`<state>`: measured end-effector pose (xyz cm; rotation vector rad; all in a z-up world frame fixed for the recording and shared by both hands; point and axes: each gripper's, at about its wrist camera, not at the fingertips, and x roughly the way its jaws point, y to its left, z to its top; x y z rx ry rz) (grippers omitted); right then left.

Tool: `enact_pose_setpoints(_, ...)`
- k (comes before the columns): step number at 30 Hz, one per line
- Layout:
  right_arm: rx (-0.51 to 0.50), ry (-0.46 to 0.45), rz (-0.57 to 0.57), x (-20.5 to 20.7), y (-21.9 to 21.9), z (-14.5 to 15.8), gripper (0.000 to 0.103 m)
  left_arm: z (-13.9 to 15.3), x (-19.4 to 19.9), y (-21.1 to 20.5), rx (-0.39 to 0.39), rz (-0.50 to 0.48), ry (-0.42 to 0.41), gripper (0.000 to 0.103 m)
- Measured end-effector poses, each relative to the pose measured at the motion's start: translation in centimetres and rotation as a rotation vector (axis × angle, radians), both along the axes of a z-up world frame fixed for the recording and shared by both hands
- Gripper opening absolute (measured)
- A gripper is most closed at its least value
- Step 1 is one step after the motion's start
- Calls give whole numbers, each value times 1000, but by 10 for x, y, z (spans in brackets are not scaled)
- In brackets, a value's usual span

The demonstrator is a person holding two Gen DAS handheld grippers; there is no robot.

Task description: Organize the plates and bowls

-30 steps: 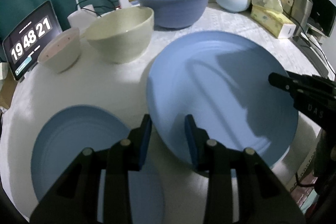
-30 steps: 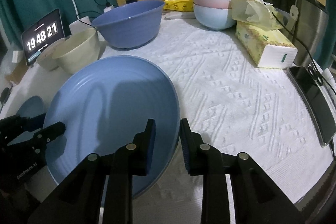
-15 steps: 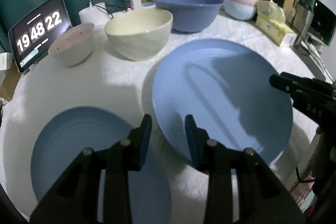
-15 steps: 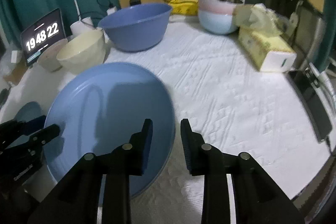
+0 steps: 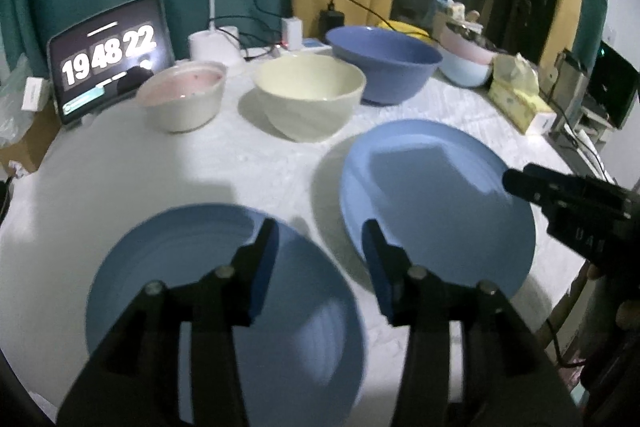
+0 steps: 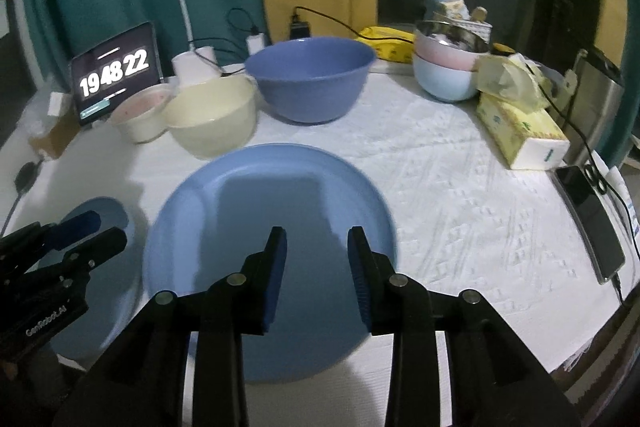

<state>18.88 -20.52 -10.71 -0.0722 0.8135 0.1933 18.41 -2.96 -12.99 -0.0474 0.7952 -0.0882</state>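
Both grippers have lifted off the large round pale-blue plate [image 6: 272,211], now flat on the white tablecloth [image 6: 460,195]. Left gripper [image 5: 320,259] and right gripper [image 6: 316,267] have just been opening, jaws apart, empty.

Bare cloth [image 6: 460,195] lies open right of the large plate [image 6: 240,195], while 3 bowls [image 5: 310,95] crowd behind and a tissue box [image 6: 520,131] flanks right.

Hidden and cut-off bits

The left tool [image 5: 318,247] covers the near part of the small plate [image 5: 192,267]. The right tool [image 6: 316,255] hides the big plate's [image 6: 256,195] near rim. The phone [image 6: 588,219] blurs.
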Motion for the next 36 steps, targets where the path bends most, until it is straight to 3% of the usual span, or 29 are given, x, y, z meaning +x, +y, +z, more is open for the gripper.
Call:
enact_pose_setpoints(18,2,8,133,-19,65,1,34,4,-31,58,-32,95,-39,45)
enact_pose_setpoints(36,22,83,248,-41,118,-19,34,-8,-69,112,-20,225,-51,45)
